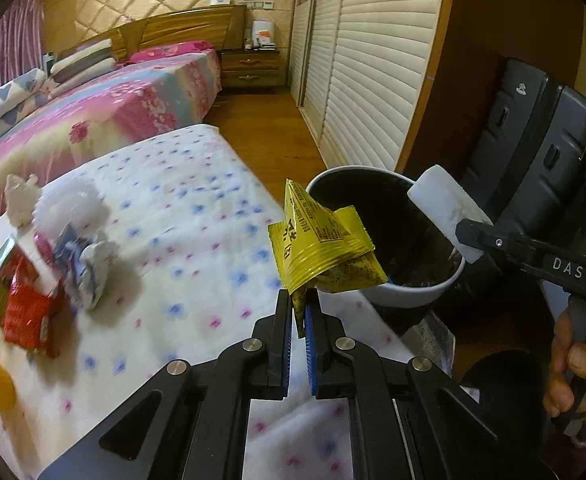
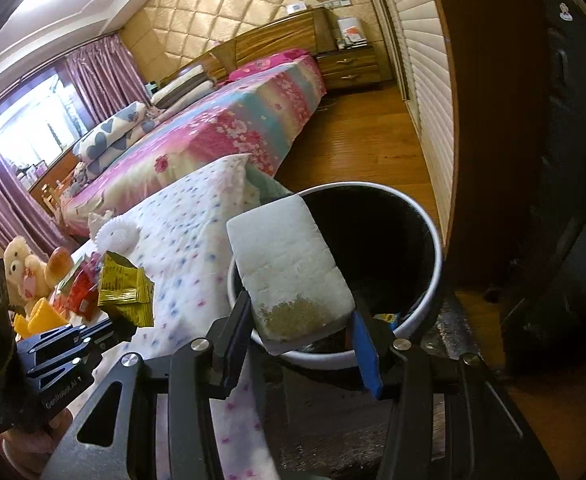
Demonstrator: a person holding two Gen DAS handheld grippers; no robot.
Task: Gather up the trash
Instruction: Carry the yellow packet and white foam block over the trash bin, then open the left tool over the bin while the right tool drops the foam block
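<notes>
Both hands were carrying trash to the bin, so the step in hand looked like the drop-off, with more litter left to fetch afterwards.

At the far left of the left wrist view, a pile of wrappers (image 1: 33,300), red, blue and white, lay blurred on the dotted white cover (image 1: 181,240). In the lower centre, the left gripper (image 1: 300,312) was clenched on the bottom corner of a yellow packet (image 1: 317,244). The packet was crumpled and creased, printed with dark text, and stood up from the jaws with its upper part overlapping the near rim of the white bin (image 1: 405,300) in the frame. The bin's inside was dark, and it sat just beside the cover's edge. At the right, the right gripper (image 1: 469,236) reached in from the frame's edge.

In the right wrist view, that same right gripper (image 2: 301,328), lower centre, was grasping a white foam block (image 2: 289,268) across its lower end. The block was thick and rectangular, stained yellowish brown near the jaws, and hung over the bin's (image 2: 433,248) near rim.

The next move likely called for bringing each piece fully above the dark opening, then releasing, the foam block being the closer.
</notes>
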